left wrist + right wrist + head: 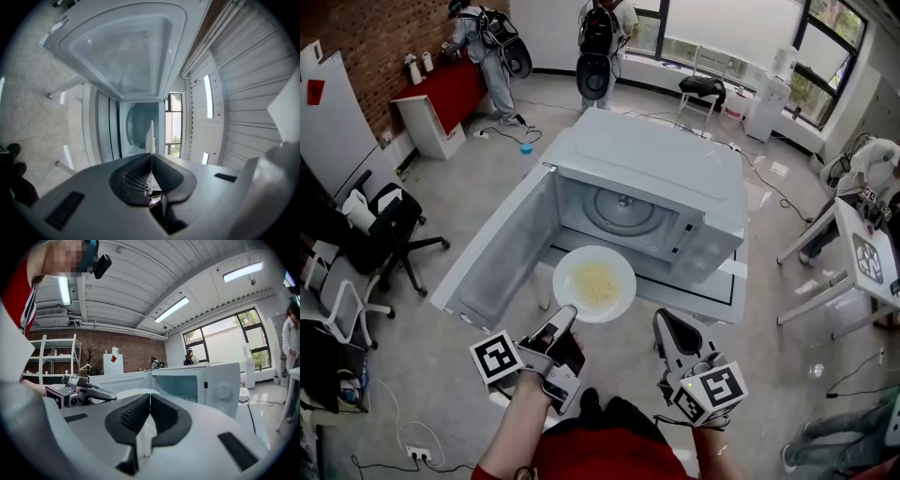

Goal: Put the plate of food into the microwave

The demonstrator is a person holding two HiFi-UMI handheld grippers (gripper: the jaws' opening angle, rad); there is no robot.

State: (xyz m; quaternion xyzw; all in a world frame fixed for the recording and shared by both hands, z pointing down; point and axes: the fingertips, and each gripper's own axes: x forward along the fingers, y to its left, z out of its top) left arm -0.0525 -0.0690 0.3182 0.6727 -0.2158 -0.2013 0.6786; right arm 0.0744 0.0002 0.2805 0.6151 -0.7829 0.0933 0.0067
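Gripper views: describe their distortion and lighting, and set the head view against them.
Left gripper view: strong fisheye, black corners, scene rolled sideways, the plate a thin edge-on sliver. Right gripper view: ceiling lights bow into curves, windows glare bright. Head view: even, soft light, plate sharp, mild bending at the edges.

White table [719, 292] — open microwave [656, 169] atop
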